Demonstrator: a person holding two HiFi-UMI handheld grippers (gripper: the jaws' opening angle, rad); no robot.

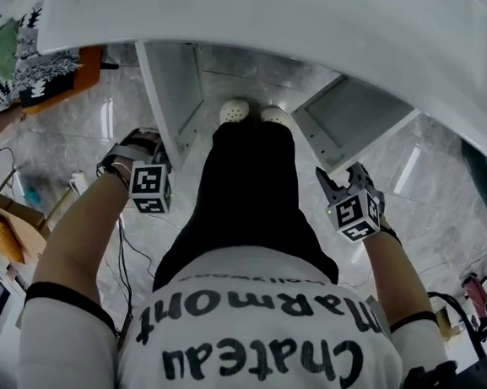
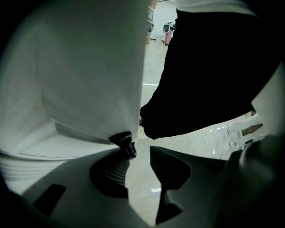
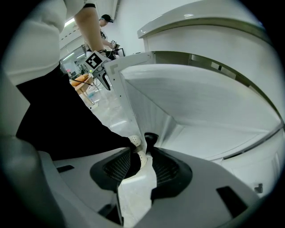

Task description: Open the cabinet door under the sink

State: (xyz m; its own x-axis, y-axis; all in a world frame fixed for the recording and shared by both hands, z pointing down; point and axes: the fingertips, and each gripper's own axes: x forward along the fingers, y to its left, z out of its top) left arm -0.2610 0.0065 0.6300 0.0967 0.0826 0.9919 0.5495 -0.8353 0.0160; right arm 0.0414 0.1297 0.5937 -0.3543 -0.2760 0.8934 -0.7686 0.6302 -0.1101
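One sink (image 1: pixel 267 18) is sitting at 12 o'clock with its two cabinet doors standing open, left door (image 1: pixel 175 90) at 11 and right door (image 1: pixel 352 116) at 1, and both grippers, left gripper (image 1: pixel 140 142) at 9, right gripper (image 1: pixel 340 179) at 3, are gaping wide, gripping nothing.

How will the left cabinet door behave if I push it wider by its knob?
The left cabinet door looks like a flat, rigid panel, already standing open, so it should probably swing rather than flex. Its small dark knob looks smooth and may slip from the jaws.
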